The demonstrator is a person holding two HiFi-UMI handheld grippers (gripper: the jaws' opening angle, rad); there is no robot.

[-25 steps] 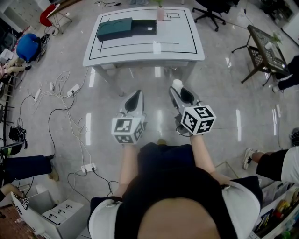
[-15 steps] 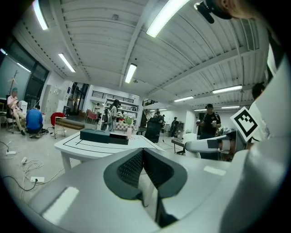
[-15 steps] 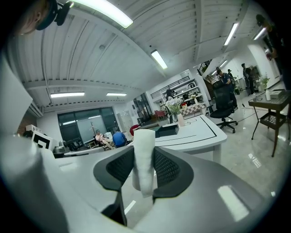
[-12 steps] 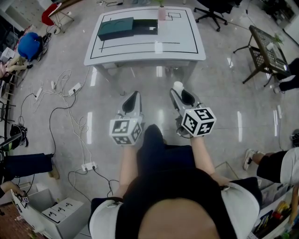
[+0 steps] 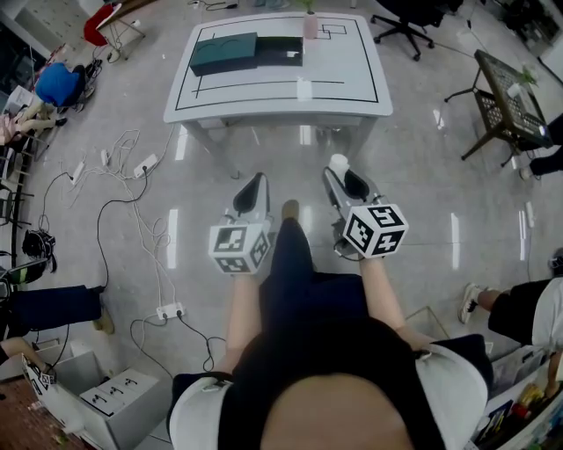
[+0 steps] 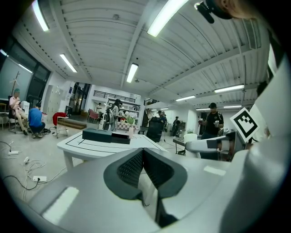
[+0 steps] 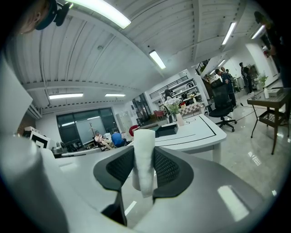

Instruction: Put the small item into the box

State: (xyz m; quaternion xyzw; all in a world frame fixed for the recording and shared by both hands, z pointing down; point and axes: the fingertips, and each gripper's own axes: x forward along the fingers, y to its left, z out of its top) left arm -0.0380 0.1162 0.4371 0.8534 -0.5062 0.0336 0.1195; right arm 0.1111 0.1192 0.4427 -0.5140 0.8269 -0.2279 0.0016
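A dark teal box (image 5: 225, 53) with a black part (image 5: 281, 50) beside it lies at the far left of the white table (image 5: 343, 83) ahead. My right gripper (image 5: 339, 169) is shut on a small white cylindrical item (image 5: 338, 162), which stands upright between the pads in the right gripper view (image 7: 143, 159). My left gripper (image 5: 255, 181) is held level beside it with nothing in it, its jaws meeting at the tip (image 6: 142, 154). Both grippers hover over the floor, well short of the table. The box (image 6: 97, 135) shows far off in the left gripper view.
A pink vase (image 5: 310, 25) stands at the table's far edge. Cables and power strips (image 5: 141, 165) trail over the floor at left. A dark side table (image 5: 506, 88) and an office chair (image 5: 405, 18) stand at right. People stand and sit around the room.
The person's leg has stepped forward between the grippers, and the table has come slightly nearer. Both grippers keep their pose, and the white item stays held.
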